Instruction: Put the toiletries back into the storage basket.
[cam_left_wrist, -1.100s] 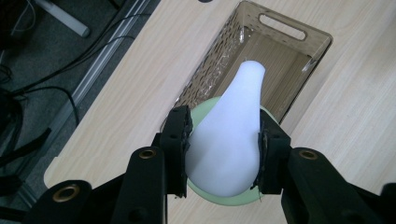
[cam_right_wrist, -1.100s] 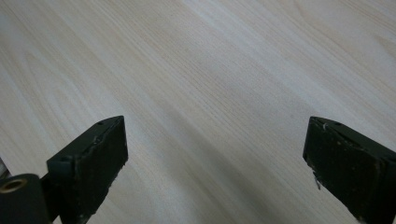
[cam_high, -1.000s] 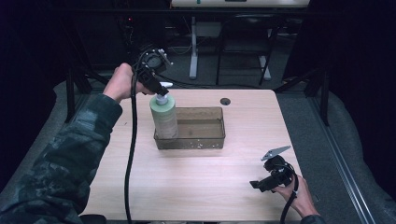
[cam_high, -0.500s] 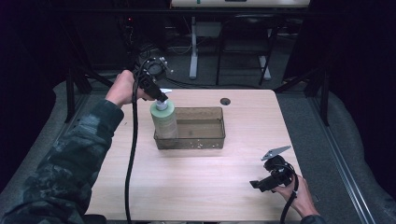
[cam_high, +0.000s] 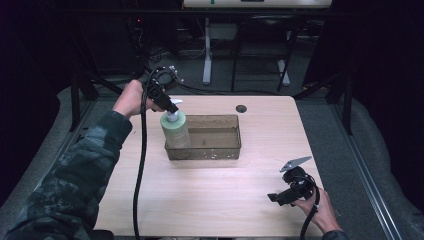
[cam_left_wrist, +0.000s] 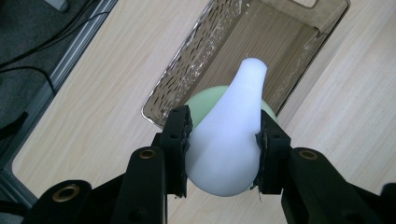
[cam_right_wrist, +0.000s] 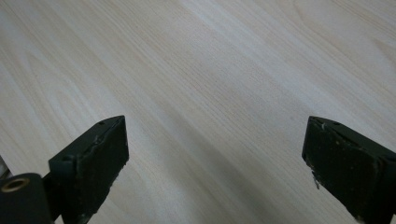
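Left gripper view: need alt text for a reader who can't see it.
The left gripper grips the white pump head of a pale green bottle between its two black jaws, seen from above. Below it sits a clear smoky plastic bin on a light wood table.

Light wood-grain table (cam_high: 210, 200), rounded corners, w/ small dark round hole (cam_high: 241, 108) near its far edge. Beyond the table: grey floor (cam_high: 260, 75), metal desk legs (cam_high: 207, 55), cables. Room around the table dark; light falls on the tabletop.
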